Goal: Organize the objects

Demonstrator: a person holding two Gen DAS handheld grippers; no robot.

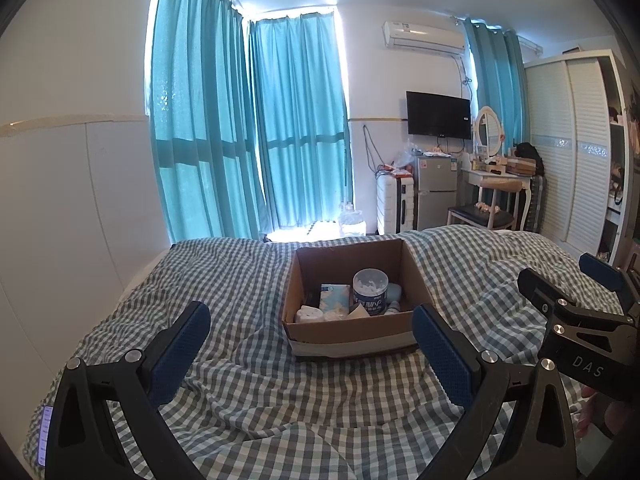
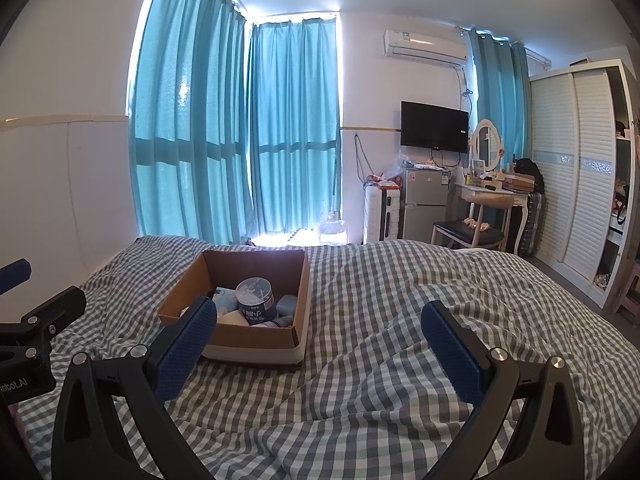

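Cardboard box [image 1: 352, 334] – square, on rumpled gingham bedspread [image 1: 248, 384].

bed [image 2: 400, 300]: open checked cover right of and in front of the box | box [image 1: 352, 334]: open top, four upright walls block entry from the sides | inside: tub [image 1: 370, 290] stands tallest, packets crowd the near half, far half bare

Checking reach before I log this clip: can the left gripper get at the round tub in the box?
Probably yes. The left gripper is open and empty, facing the open-topped box, and the tub stands tallest inside with nothing over it.
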